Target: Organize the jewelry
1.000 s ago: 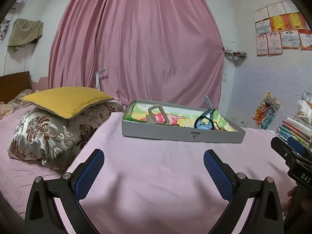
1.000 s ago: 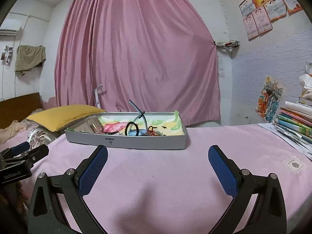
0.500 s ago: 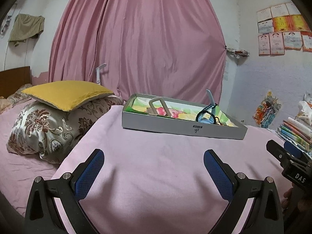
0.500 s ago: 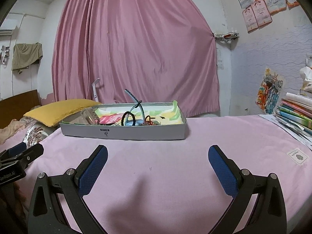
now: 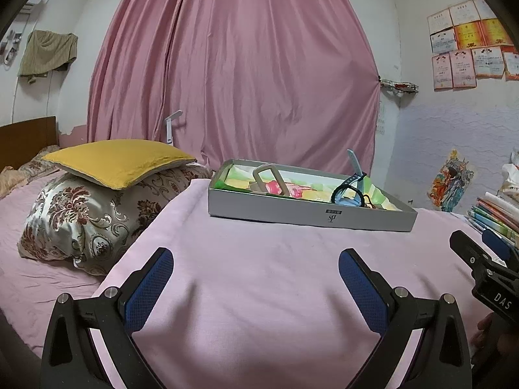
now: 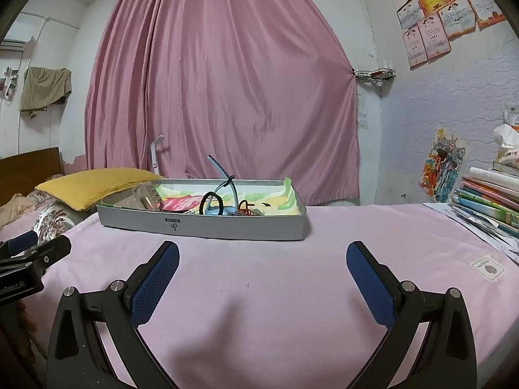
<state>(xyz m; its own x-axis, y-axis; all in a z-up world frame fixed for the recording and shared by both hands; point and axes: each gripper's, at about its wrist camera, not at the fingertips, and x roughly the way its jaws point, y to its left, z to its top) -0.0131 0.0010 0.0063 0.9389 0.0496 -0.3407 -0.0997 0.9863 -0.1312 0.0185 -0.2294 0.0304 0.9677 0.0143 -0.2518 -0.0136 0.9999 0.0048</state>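
Hovering low over pink-covered desk (image 5: 259, 275): left hand-held gripper (image 5: 256, 265) & right hand-held gripper (image 6: 262, 259), both spread wide, empty. Jewelry sits in grey tray (image 6: 201, 227) ahead, w/ watch (image 6: 220, 194) inside.

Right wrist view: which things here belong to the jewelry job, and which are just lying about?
Job:
grey tray
black ring-shaped band
blue strap
beige clip

Lying about:
yellow pillow
stacked books
pink curtain

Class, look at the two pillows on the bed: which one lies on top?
The plain yellow pillow lies on top. The floral-patterned pillow beneath it rests directly on the pink bedsheet.
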